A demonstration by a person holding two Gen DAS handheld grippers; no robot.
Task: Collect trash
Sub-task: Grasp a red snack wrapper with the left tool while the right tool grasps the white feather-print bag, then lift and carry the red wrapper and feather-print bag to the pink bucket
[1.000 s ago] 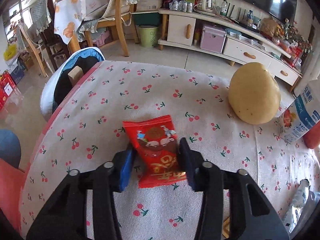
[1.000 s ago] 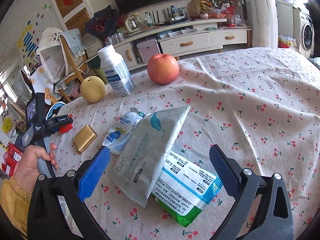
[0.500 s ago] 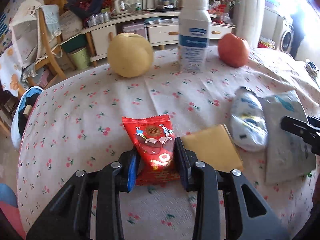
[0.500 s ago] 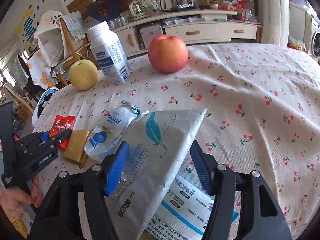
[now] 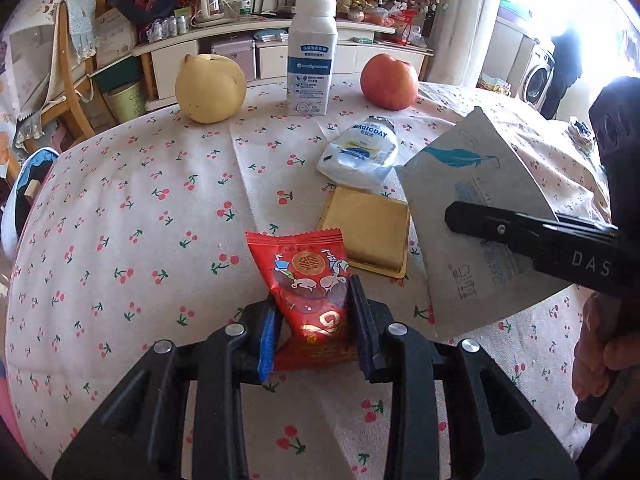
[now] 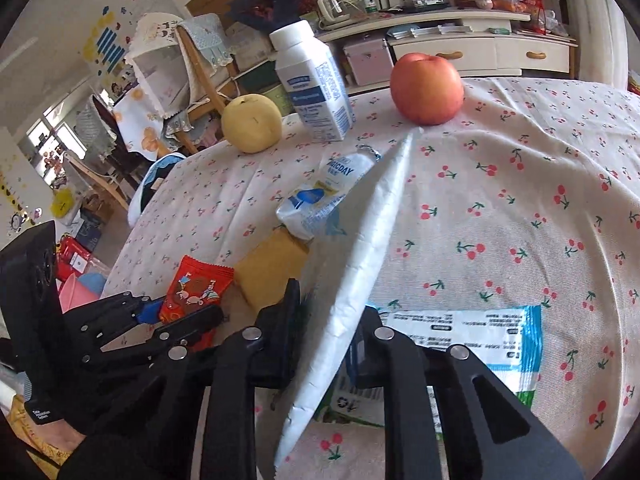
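1. Left wrist view: the left gripper [image 5: 314, 332] is closing, pinching a shiny red snack packet [image 5: 310, 292] near the table's [image 5: 120, 216] front edge. A flat gold wrapper [image 5: 368, 232] lies just beside it.
2. Right wrist view: the right gripper [image 6: 326, 334] is closing, squeezing a thin white-grey bag [image 6: 360, 256] that stands on edge over a blue-and-white packet [image 6: 472, 336].

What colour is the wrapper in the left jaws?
Red wrapper with cartoon print and gold lettering; clearest in the left wrist view.

"MAGICDAY" on the crumpled white pouch [image 5: 362, 152]; "DAS" on the right claw [image 5: 452, 216].
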